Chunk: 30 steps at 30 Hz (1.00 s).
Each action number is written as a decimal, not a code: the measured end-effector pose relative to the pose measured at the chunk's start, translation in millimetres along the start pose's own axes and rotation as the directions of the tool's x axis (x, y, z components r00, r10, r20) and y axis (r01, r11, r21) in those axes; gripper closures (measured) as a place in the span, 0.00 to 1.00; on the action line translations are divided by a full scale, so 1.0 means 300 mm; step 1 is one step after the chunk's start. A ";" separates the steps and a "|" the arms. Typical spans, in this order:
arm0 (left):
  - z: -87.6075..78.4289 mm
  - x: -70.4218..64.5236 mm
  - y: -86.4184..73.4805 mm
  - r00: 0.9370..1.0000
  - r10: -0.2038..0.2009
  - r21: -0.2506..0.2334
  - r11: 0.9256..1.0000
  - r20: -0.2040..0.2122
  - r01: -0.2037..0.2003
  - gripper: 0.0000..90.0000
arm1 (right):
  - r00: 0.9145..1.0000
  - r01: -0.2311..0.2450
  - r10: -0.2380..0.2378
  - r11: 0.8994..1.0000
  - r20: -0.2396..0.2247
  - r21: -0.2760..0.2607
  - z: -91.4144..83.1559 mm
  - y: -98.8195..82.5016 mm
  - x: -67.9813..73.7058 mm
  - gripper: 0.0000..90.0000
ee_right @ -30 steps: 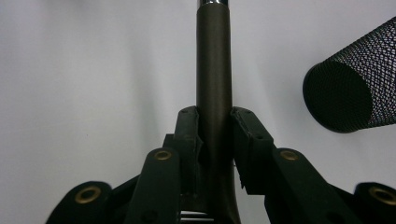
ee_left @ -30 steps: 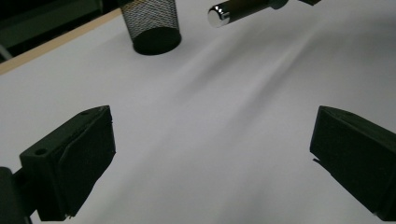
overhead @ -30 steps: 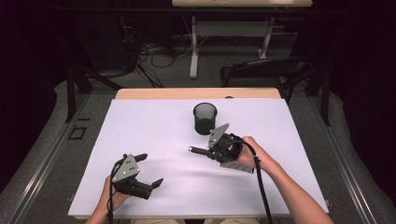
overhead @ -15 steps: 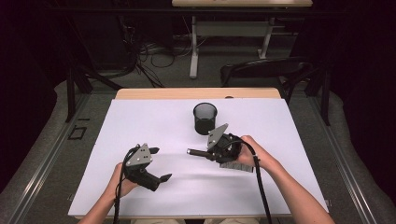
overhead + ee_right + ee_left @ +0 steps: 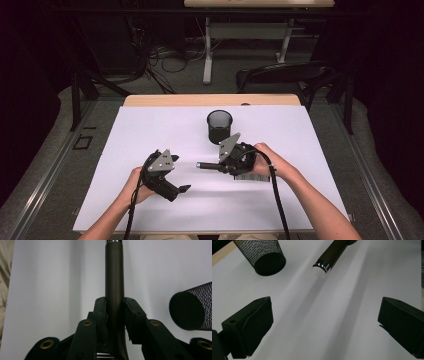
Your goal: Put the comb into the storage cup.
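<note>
A: What is held between the fingers of the right gripper (image 5: pixel 115 310)?

B: One dark cylindrical tool (image 5: pixel 114 277) with a chrome end cap is pinched there, a finger pressed against each side of its shaft. In the high view the tool (image 5: pixel 209 165) is seen lying level, pointing away from the right gripper (image 5: pixel 220 162) toward the left one, just in front of the mesh cup.

A: And the fingers (image 5: pixel 249 327) of the left gripper (image 5: pixel 324 332)?

B: They are spread wide with only the white worktop (image 5: pixel 324 315) between them. The chrome cap of the tool (image 5: pixel 322 268) is seen ahead of them, apart from both fingers.

A: How many containers are counted?

B: One black mesh cup (image 5: pixel 220 126) is seen, standing upright on the worktop (image 5: pixel 310 130), just behind the right gripper. It appears at the upper left of the left gripper view (image 5: pixel 260 253) and at the right edge of the right gripper view (image 5: pixel 193 308).

A: What else is counted?

B: Two grippers, each held by one hand; the left gripper (image 5: pixel 176 187) is seen to the left of the cup and nearer the person. One dark chair (image 5: pixel 285 75) is seen beyond the worktop, behind the cup.
</note>
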<state>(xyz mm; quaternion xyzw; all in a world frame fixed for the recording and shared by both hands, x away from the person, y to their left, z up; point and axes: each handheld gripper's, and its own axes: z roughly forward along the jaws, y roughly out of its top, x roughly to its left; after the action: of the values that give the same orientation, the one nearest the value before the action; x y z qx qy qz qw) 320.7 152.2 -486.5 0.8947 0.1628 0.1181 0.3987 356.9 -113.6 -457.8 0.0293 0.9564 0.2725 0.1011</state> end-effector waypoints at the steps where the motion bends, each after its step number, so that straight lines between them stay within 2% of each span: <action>1: 0.002 0.002 0.004 1.000 0.005 0.006 1.000 0.005 -0.005 0.00 | 1.000 0.007 -0.007 1.000 -0.002 0.008 -0.001 0.003 0.000 0.81; 9: 0.009 0.001 0.034 0.999 0.044 0.029 0.999 0.019 -0.045 0.00 | 0.999 0.050 -0.049 0.998 -0.015 0.026 0.006 0.022 0.006 0.81; 11: 0.009 -0.001 0.040 0.998 0.053 0.021 0.998 0.016 -0.053 0.00 | 0.998 0.059 -0.059 0.998 -0.022 0.012 0.010 0.026 0.006 0.81; 18: 0.025 -0.011 0.052 0.997 0.068 0.034 0.997 0.026 -0.069 0.01 | 0.995 0.093 -0.092 0.996 -0.039 0.018 0.015 0.041 0.013 0.81; 24: 0.039 -0.019 0.058 0.995 0.088 0.045 0.995 0.048 -0.090 0.17 | 0.992 0.114 -0.113 0.993 -0.052 0.022 0.020 0.044 0.016 0.81; 30: 0.054 -0.027 0.066 0.993 0.096 0.045 0.994 0.066 -0.099 0.26 | 0.990 0.132 -0.130 0.991 -0.055 0.031 0.021 0.046 0.022 0.81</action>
<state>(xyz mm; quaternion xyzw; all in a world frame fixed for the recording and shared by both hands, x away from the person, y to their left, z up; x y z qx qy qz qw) 322.6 125.7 -482.7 0.9143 0.1089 0.1050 0.3757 351.9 -98.0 -457.1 -0.0389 0.9632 0.2493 0.0929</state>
